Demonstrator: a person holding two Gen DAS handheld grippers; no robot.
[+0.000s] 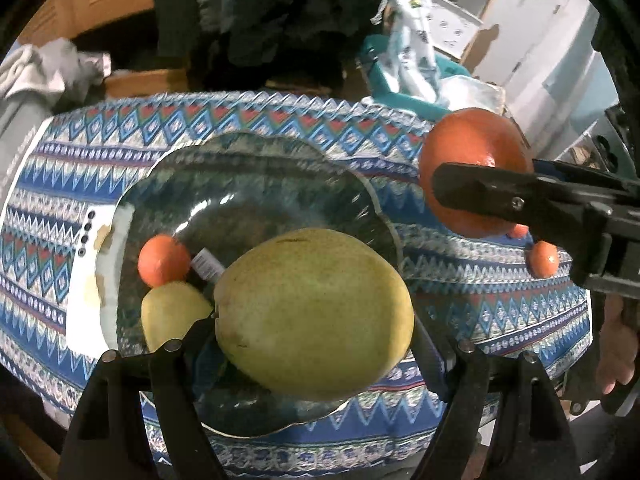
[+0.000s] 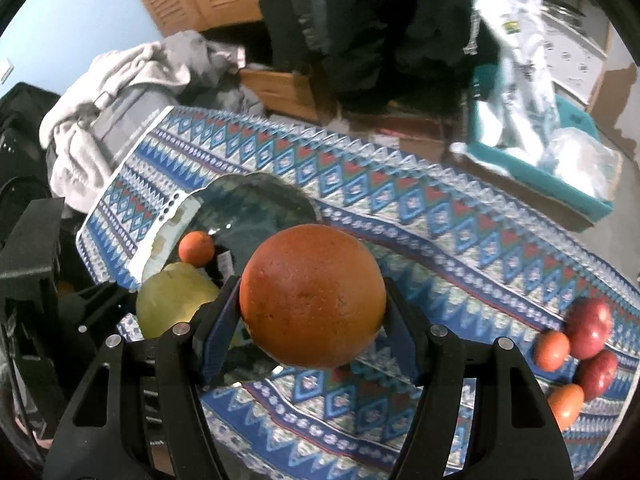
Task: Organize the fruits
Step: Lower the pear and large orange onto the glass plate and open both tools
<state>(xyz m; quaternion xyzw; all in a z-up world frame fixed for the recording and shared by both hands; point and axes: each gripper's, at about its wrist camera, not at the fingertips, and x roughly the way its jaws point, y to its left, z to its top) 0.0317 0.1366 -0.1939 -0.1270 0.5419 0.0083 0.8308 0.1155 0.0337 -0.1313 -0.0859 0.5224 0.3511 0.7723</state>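
Note:
My left gripper [image 1: 314, 320] is shut on a big yellow-green pear [image 1: 314, 314] and holds it over the near side of a clear glass bowl [image 1: 256, 184]. In the bowl lie a small orange [image 1: 164, 260] and a small yellow fruit [image 1: 172, 312]. My right gripper [image 2: 312, 304] is shut on a large orange [image 2: 312, 296] and holds it above the patterned cloth, right of the bowl [image 2: 260, 200]. The large orange also shows in the left wrist view [image 1: 472, 152], with a right gripper finger across it.
Two red apples [image 2: 590, 326] and two small oranges [image 2: 552, 350] lie on the blue patterned cloth [image 2: 400, 200] at the right. A white paper [image 1: 86, 280] sits under the bowl's left side. Clothes, a teal tray [image 2: 560, 184] with bags and wooden furniture stand behind.

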